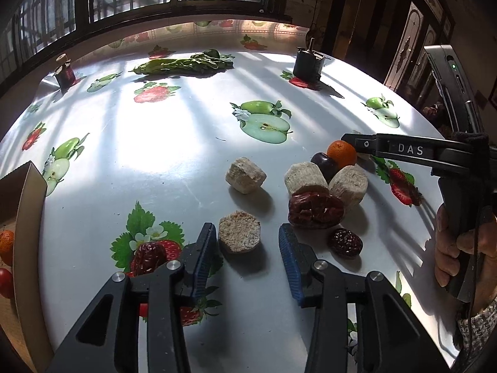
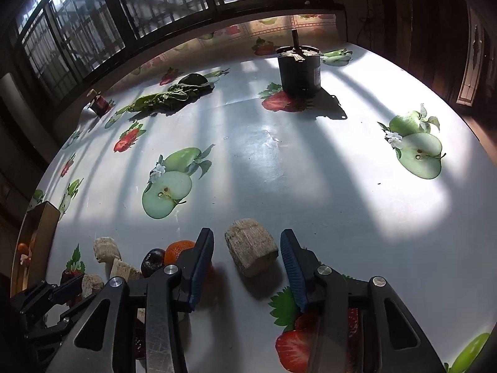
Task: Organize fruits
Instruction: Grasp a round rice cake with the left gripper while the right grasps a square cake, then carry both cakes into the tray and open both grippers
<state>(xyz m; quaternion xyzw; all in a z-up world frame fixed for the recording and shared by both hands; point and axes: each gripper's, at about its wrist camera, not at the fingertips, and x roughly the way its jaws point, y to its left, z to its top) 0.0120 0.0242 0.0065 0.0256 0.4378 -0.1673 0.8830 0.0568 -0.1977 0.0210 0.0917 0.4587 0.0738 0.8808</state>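
Note:
In the left wrist view my left gripper (image 1: 247, 237) is open, its jaws on either side of a tan sugarcane chunk (image 1: 239, 232) on the table. Nearby lie more chunks (image 1: 245, 174) (image 1: 306, 180) (image 1: 348, 186), a large red date (image 1: 315, 209), a smaller date (image 1: 345, 243), another date (image 1: 147, 256), a dark plum (image 1: 324, 163) and an orange (image 1: 341, 154). In the right wrist view my right gripper (image 2: 247, 248) is open around a sugarcane chunk (image 2: 251, 250), with the orange (image 2: 178, 250) and plum (image 2: 152, 261) to its left. The right gripper also shows in the left wrist view (image 1: 351, 140).
A cardboard box (image 1: 29, 217) at the left edge holds an orange (image 1: 6, 242) and a red fruit (image 1: 5, 283). Leafy greens (image 1: 186, 63), a dark jar (image 1: 65, 73) and a dark metal cylinder (image 2: 299, 68) stand at the back. The fruit-print tablecloth (image 2: 310, 168) covers the table.

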